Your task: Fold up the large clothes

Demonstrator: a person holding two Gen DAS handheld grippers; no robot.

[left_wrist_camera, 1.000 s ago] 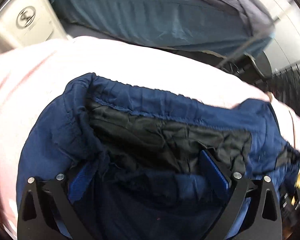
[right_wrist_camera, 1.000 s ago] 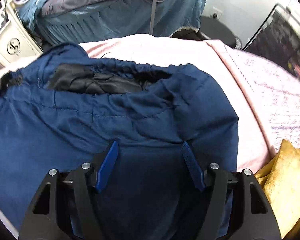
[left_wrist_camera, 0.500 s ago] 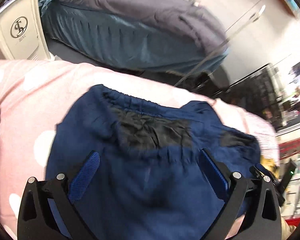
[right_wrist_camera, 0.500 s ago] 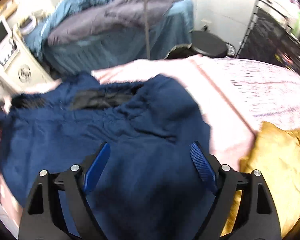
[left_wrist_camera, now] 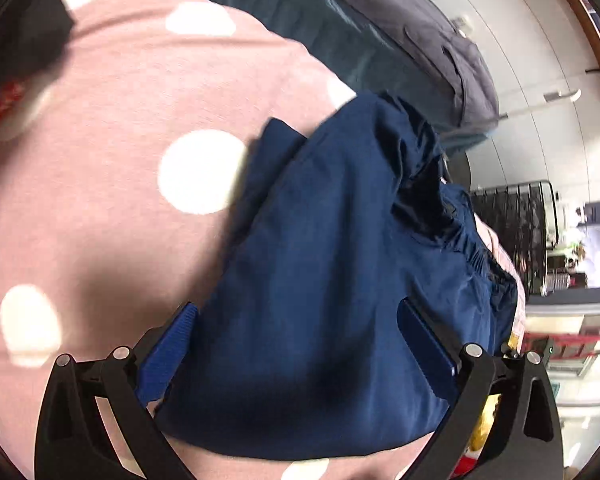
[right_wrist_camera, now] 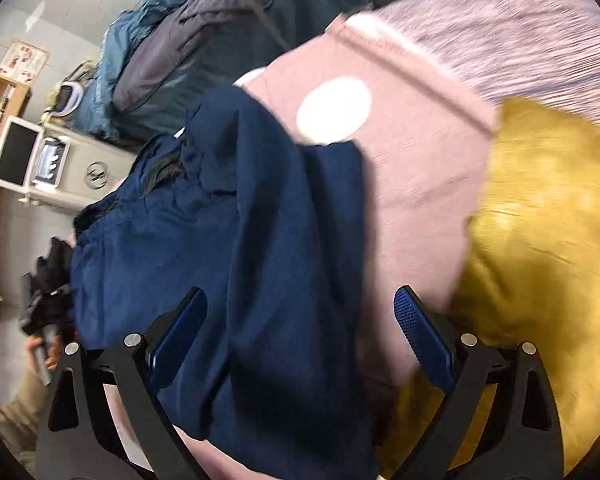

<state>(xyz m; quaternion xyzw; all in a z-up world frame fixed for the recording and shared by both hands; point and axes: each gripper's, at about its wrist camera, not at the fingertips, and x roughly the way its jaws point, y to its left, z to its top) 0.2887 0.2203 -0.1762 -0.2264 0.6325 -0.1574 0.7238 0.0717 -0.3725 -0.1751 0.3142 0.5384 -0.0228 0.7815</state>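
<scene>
- Navy garment seen lying between fingers of wide-open left claw, long axis toward upper right of frame.
- Right claw spread open, nothing gripped, garment's folded edge between its fingers.

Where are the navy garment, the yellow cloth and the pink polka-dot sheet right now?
navy garment (right_wrist_camera: 260,240), right wrist view, on its folded middle panel.
yellow cloth (right_wrist_camera: 540,220), right wrist view, on its open upper face.
pink polka-dot sheet (left_wrist_camera: 120,88), left wrist view, on bare pink fabric between white dots.

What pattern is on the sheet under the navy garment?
Pink sheet with large white polka dots, clearest in the left wrist view, beside the navy garment.
</scene>
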